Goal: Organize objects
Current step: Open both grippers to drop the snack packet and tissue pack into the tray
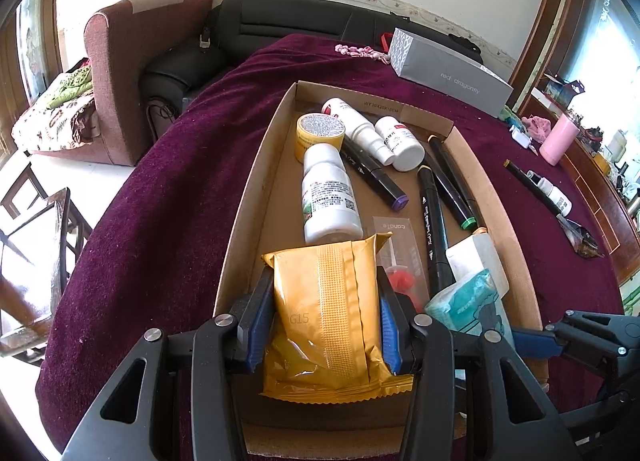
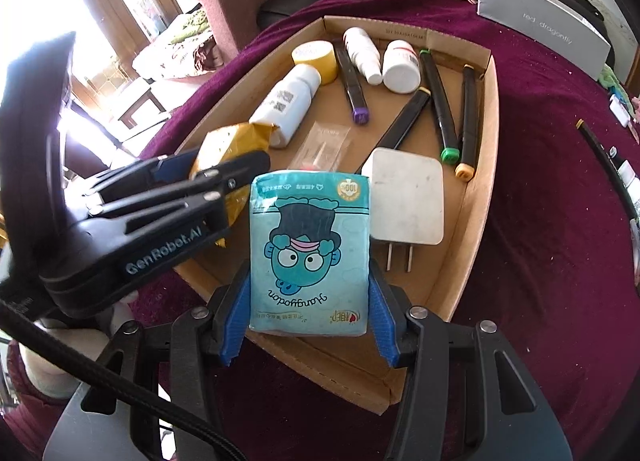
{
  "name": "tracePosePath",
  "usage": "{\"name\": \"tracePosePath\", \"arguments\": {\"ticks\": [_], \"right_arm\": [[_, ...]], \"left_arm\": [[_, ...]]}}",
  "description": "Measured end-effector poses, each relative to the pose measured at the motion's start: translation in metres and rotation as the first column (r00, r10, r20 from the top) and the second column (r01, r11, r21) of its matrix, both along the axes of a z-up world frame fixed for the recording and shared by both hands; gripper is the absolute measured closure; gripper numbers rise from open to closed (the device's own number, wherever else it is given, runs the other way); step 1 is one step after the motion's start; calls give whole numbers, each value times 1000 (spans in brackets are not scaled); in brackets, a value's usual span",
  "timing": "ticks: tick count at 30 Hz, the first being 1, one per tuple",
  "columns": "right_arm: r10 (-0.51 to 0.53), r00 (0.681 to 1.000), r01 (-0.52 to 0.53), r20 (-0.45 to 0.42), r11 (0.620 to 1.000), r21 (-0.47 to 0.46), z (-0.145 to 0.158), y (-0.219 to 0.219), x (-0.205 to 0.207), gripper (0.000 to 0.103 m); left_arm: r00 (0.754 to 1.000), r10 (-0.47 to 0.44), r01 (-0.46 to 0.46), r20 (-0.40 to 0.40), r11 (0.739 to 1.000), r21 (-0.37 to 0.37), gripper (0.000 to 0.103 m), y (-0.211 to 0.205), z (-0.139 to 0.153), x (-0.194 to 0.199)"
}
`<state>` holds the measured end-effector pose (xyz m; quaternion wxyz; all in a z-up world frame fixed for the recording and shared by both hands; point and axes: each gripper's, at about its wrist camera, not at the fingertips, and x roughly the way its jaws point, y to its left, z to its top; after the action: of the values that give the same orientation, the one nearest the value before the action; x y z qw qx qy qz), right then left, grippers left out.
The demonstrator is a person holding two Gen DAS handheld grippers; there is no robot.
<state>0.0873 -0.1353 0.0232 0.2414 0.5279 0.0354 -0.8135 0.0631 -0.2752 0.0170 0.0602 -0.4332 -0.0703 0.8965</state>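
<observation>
My left gripper (image 1: 324, 289) is shut on a yellow snack packet (image 1: 332, 301), held over the near end of a shallow cardboard tray (image 1: 248, 197). My right gripper (image 2: 309, 273) is shut on a teal tissue pack (image 2: 310, 253) with a cartoon face, also over the tray's (image 2: 486, 141) near end. The tissue pack (image 1: 468, 301) sits just right of the snack packet. In the right wrist view the left gripper (image 2: 224, 177) comes in from the left with the packet (image 2: 228, 145). The tray holds white bottles (image 1: 328, 197), a yellow jar (image 1: 318, 133), several markers (image 1: 434, 221) and a white charger (image 2: 408, 201).
The tray lies on a table under a dark red cloth (image 1: 160, 201). A grey box (image 1: 452, 73) stands at the back right, with a pink cup (image 1: 558, 139) further right. A loose marker and a small bottle (image 1: 554, 191) lie right of the tray. A brown armchair (image 1: 120, 61) stands at the left.
</observation>
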Motion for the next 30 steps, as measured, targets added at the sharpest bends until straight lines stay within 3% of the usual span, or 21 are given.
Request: {"name": "tracePosePath", "arguments": {"ticks": [13,22,30], "right_arm": [[-17,999,17,37,1000,8,-9,4,-5,50],[-22,999,22,29,1000,-14,-4,7,-4,43],[-31,998,28,-50,998,-47,16,15,7,38]], "left_arm": [[1000,2,-2,1,999,42,53,-1,1,-3],[996,68,-59,-61,989,139,47,-20,25,9],[993,86,-65,-82,971,232,43,-23,46,18]]}}
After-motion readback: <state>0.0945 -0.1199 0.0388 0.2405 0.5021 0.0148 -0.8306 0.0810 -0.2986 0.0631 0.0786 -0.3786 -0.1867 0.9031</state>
